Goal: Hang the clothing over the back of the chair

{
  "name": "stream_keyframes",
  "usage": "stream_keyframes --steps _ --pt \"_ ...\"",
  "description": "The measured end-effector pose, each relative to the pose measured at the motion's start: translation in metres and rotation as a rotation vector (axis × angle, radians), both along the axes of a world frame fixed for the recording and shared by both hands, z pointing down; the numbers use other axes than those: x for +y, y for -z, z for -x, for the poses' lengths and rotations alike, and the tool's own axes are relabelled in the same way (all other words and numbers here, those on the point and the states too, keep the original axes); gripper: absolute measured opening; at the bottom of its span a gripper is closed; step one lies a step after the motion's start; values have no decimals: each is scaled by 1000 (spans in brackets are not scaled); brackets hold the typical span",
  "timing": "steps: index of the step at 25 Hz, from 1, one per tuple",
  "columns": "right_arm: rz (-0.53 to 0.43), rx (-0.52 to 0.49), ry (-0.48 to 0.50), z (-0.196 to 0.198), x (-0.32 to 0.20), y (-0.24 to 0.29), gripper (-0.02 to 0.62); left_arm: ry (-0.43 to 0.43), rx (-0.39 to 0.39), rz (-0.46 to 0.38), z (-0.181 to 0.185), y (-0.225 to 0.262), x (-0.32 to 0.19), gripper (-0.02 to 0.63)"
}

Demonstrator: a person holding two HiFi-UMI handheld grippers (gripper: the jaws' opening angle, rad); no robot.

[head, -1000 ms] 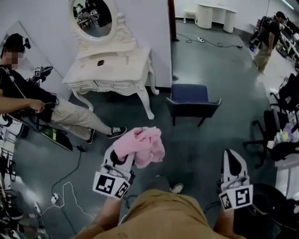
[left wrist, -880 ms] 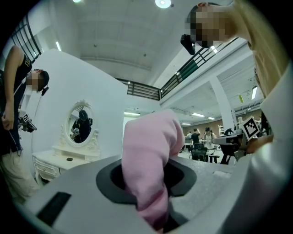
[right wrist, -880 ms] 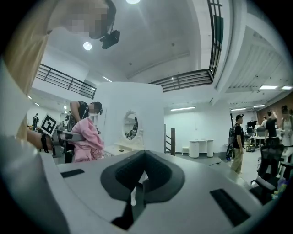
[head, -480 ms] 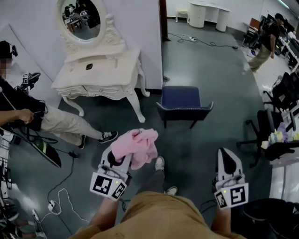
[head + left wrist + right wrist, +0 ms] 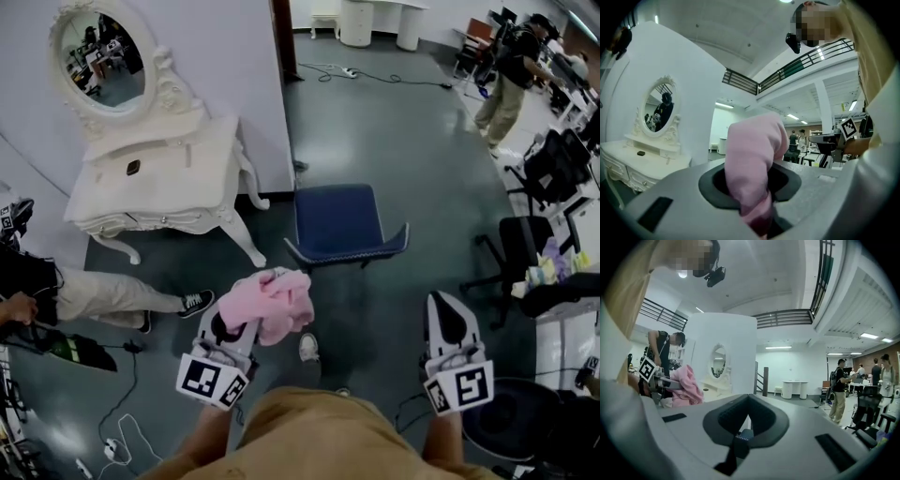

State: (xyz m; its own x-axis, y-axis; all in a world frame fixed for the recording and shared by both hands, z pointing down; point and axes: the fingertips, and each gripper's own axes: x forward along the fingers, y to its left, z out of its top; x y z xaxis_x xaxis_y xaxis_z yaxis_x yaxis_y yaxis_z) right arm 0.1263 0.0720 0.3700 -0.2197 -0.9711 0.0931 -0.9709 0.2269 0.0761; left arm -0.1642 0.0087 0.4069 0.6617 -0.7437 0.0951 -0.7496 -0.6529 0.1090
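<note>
The left tool (image 5: 246, 323) is clenched on a bunched pink garment (image 5: 279, 302), held above the floor (image 5: 422, 159). The blue chair (image 5: 339, 220) stands just ahead and slightly right of it, its long edge lying crosswise, so this hand looks the nearer. The right tool (image 5: 443, 309) is closed on nothing. A white dressing table (image 5: 159, 183) stands at the left and black office chairs (image 5: 539, 169) at the right.
</note>
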Motion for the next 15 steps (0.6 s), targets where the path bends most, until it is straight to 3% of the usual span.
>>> stream_keyframes --steps 8,15 --pt "18 -8 -42 8 -85 -5 2 -131 -2 77 -24 -24 -71 112" --pt "36 -31 -87 -18 -117 -13 2 -169 -20 104 -50 -29 -109 112"
